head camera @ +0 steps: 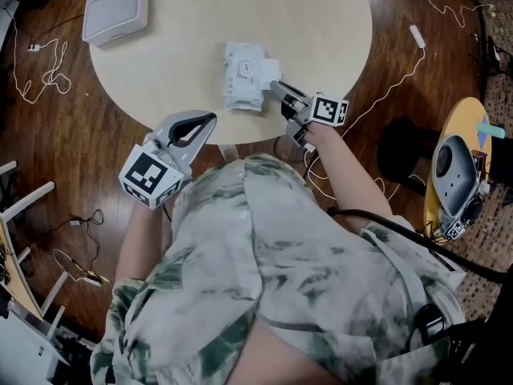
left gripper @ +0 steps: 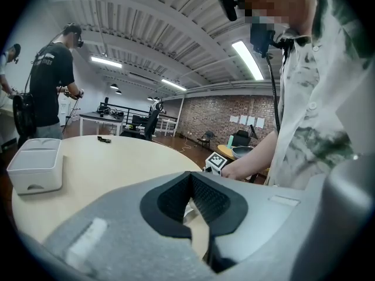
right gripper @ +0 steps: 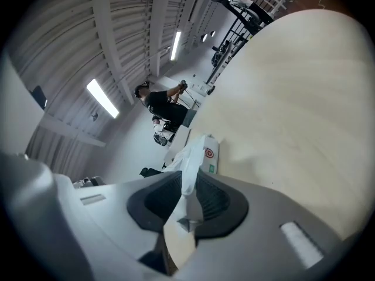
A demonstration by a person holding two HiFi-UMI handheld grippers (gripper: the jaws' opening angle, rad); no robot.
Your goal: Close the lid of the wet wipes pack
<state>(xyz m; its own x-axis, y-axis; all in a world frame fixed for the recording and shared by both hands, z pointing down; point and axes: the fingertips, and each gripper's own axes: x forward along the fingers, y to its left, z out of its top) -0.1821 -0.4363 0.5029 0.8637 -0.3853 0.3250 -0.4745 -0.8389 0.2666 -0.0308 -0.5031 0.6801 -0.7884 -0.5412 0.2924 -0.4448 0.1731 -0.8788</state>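
so the soft white wet wipes pack (head camera: 243, 79) sits near the front edge of the round pale wooden table (head camera: 321, 22), the right gripper (head camera: 276, 85) is pinching its thin white lid flap (head camera: 267, 69), and the left gripper (head camera: 210, 120) hovers by the table edge, apart from the pack, jaws pressed together on nothing

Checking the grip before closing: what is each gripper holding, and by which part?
The right gripper pinches the free edge of the open lid flap of the white wet wipes pack; the left gripper holds nothing.
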